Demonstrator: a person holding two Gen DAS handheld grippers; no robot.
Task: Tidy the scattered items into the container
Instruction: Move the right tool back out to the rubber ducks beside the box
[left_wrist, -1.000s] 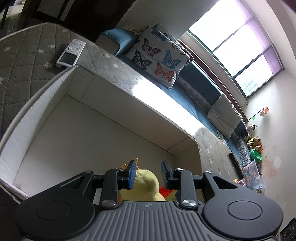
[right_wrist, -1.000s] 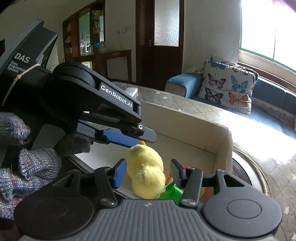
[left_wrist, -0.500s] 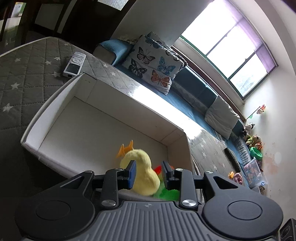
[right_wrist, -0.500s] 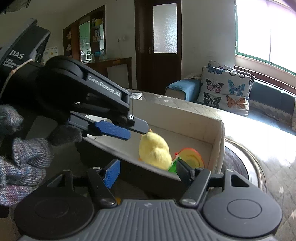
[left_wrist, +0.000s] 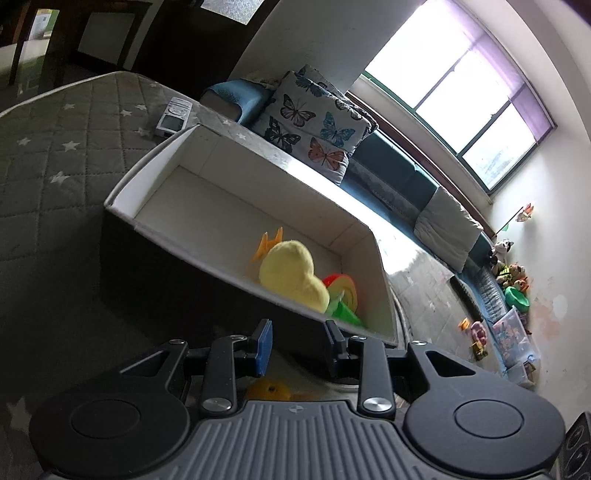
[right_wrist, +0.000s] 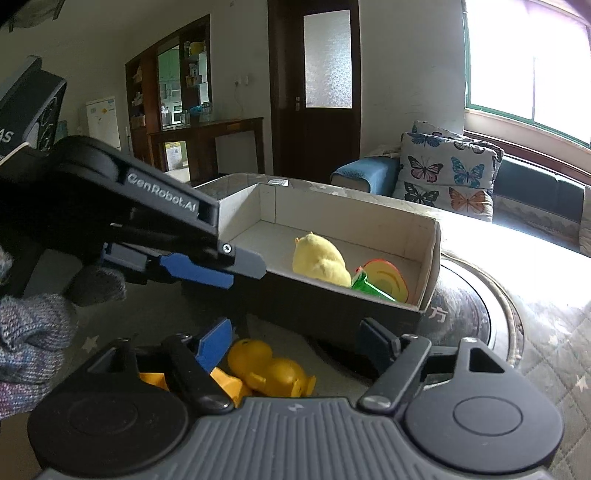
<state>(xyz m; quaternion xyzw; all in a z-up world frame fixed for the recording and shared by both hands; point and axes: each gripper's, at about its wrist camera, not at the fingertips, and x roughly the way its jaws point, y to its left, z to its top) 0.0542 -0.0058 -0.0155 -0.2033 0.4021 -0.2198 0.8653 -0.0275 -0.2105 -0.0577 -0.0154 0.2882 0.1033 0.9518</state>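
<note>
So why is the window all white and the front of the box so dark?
In the left wrist view the window is blown out by daylight and glare whitens the box far rim, while its near wall sits in shadow; straight edges bend from the fisheye lens. In the right wrist view the window is again washed out, and the orange rubber duck lies dim below.

Each claw is matte black plastic — a ribbed grey housing at the base, flanked by two round black discs, with silver screws on the linkage arms. The left claw (left_wrist: 297, 341) and right claw (right_wrist: 295, 341) carry blue fingertip pads (right_wrist: 215, 341). White "GenRobot.AI" lettering marks one arm. A knitted grey-blue glove (right_wrist: 33, 343) covers the hand.
</note>
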